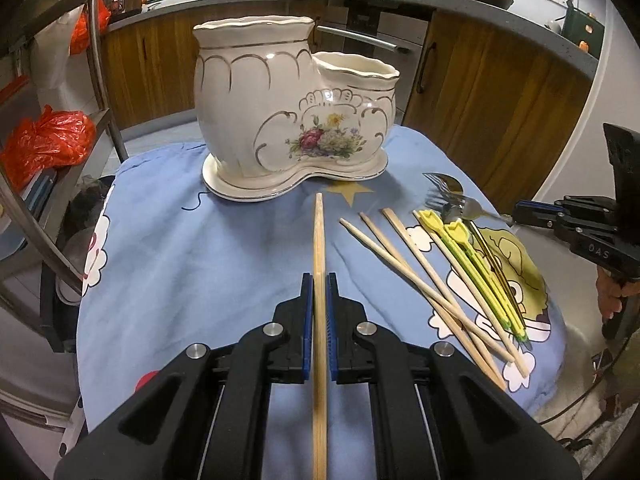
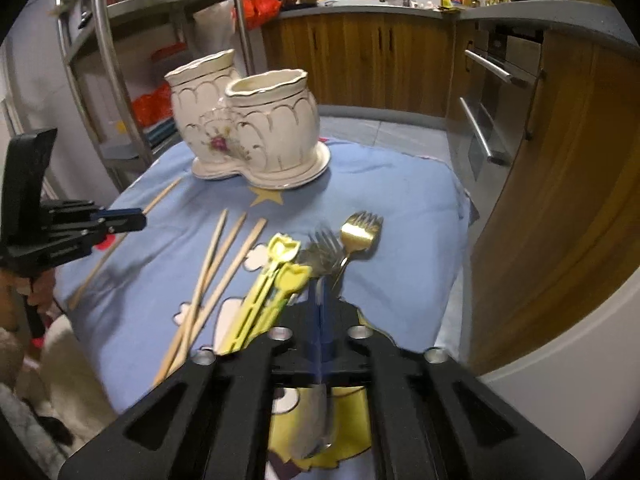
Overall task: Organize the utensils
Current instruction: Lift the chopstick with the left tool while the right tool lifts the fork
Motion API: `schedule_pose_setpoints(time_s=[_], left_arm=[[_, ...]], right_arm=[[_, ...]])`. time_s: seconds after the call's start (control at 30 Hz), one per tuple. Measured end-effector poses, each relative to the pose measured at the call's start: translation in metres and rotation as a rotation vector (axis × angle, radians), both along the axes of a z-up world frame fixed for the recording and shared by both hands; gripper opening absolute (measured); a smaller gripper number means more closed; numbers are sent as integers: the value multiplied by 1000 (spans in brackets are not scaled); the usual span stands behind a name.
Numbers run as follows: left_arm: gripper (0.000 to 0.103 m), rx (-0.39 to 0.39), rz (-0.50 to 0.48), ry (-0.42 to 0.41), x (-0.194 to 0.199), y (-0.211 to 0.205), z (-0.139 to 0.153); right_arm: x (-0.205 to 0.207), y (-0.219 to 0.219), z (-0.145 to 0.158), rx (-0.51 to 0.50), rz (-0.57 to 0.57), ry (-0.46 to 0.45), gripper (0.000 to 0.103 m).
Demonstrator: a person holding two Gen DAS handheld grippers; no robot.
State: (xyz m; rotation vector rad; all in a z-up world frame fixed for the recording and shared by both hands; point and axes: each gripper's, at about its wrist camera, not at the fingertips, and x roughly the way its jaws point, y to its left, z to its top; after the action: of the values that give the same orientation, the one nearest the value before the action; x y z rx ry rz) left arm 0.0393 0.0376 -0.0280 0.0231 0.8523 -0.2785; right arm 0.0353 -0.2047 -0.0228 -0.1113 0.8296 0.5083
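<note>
A cream ceramic utensil holder [image 1: 280, 120] with a tall and a short compartment stands at the far side of the blue cloth; it also shows in the right wrist view [image 2: 248, 128]. My left gripper [image 1: 319, 280] is shut on a wooden chopstick [image 1: 319, 236] that points toward the holder. My right gripper [image 2: 320, 292] is shut on a silver fork [image 2: 326, 248], and shows in the left wrist view [image 1: 520, 214]. Three wooden chopsticks [image 1: 400, 256], yellow training chopsticks [image 1: 472, 256] and a gold fork [image 2: 358, 234] lie on the cloth.
The blue cartoon cloth [image 1: 200, 264] covers a small table. A metal rack [image 1: 48, 128] with red bags stands at the left. Wooden kitchen cabinets [image 1: 492, 92] and a counter run behind. An oven front [image 2: 492, 92] is at the right.
</note>
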Motion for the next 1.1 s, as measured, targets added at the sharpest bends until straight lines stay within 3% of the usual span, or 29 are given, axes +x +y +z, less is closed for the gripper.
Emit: schedule_pose_setpoints(time_s=[0.33, 0.53, 0.8, 1.0, 1.1], left_arm=[[6, 8, -30, -6, -8, -12, 1], [6, 9, -23, 4, -7, -10, -2], [6, 12, -27, 9, -6, -10, -2], [6, 14, -29, 11, -3, -13, -4], [6, 20, -26, 15, -2, -13, -5]], right_arm=[[1, 1, -17, -43, 17, 70, 1], [14, 15, -26, -119, 41, 101, 14], [17, 24, -39, -231, 76, 137, 14], [36, 29, -40, -250, 80, 151, 14], [41, 32, -41, -236, 113, 156, 7]])
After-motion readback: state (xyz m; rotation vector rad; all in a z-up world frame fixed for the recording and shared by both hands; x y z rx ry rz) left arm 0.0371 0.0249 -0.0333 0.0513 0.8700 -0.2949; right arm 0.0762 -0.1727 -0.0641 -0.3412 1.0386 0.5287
